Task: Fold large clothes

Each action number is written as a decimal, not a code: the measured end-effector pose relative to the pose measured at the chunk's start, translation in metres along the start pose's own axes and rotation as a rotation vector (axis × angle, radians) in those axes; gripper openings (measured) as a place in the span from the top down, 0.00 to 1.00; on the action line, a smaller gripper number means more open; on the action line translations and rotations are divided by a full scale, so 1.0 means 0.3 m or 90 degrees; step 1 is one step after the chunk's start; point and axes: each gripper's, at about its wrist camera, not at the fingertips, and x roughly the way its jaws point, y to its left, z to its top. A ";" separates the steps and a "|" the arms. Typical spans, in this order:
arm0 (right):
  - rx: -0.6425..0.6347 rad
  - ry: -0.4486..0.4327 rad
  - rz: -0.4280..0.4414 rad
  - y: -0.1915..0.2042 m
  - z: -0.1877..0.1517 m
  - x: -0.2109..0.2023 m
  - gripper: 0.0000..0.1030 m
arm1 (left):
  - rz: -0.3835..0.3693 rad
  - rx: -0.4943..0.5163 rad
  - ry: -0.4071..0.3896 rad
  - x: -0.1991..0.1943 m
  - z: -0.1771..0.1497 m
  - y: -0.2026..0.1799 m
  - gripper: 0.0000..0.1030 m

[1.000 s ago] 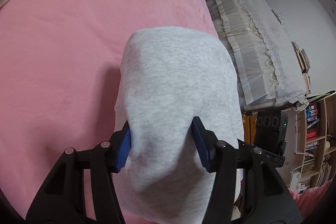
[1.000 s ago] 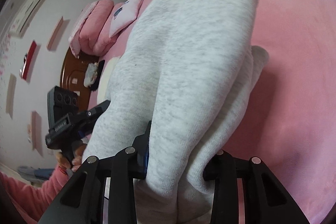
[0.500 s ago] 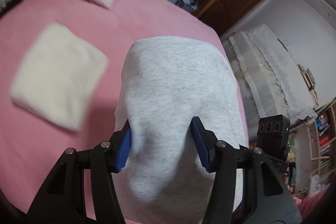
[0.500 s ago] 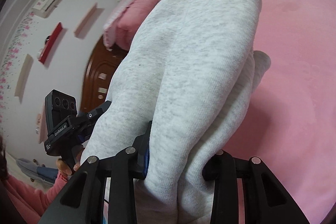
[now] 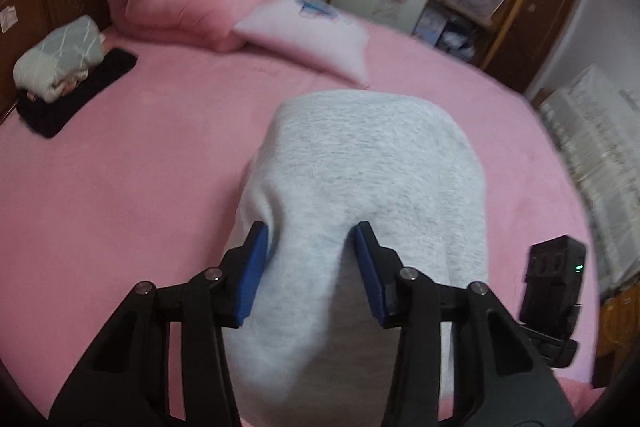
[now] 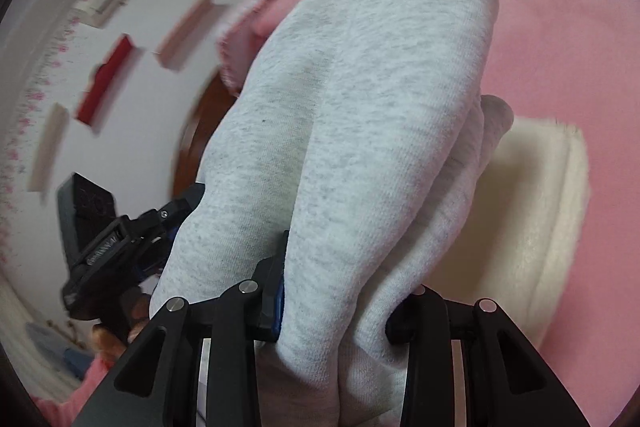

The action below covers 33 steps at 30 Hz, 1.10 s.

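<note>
The grey garment (image 5: 372, 179) hangs above the pink bed (image 5: 120, 187), off its surface, carried by both grippers. The left gripper (image 5: 310, 267) pinches a thick bundle of its cloth between the blue pads, and the right gripper (image 6: 340, 303) pinches another bundle. Holding two places probably keeps the folded layers together. A folded cream cloth (image 6: 532, 207) lies under it, maybe the stack.

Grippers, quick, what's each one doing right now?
Left gripper: closed on the grey garment.
Right gripper: closed on the same grey garment.
</note>
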 end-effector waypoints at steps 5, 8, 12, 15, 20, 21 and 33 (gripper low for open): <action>0.051 -0.010 -0.009 -0.216 -0.108 0.041 0.68 | -0.074 -0.022 -0.050 0.084 -0.061 0.075 0.45; 0.030 0.018 -0.026 -0.234 -0.164 0.004 0.67 | -0.051 0.028 -0.044 0.066 -0.067 0.056 0.44; -0.006 0.083 -0.081 -0.268 -0.058 -0.183 0.61 | -0.025 0.026 -0.017 0.038 -0.075 -0.088 0.44; -0.038 0.067 -0.145 -0.242 -0.070 -0.337 0.56 | 0.026 0.025 -0.019 -0.050 -0.059 -0.160 0.44; -0.034 0.027 -0.221 -0.200 -0.168 -0.650 0.46 | 0.117 0.001 -0.017 -0.233 -0.138 -0.198 0.39; -0.035 0.019 -0.232 -0.114 -0.188 -0.685 0.38 | 0.125 -0.008 -0.021 -0.283 -0.169 -0.217 0.37; 0.014 -0.040 -0.406 0.307 -0.631 -1.122 0.12 | 0.108 -0.148 0.074 -0.586 -0.704 -0.507 0.28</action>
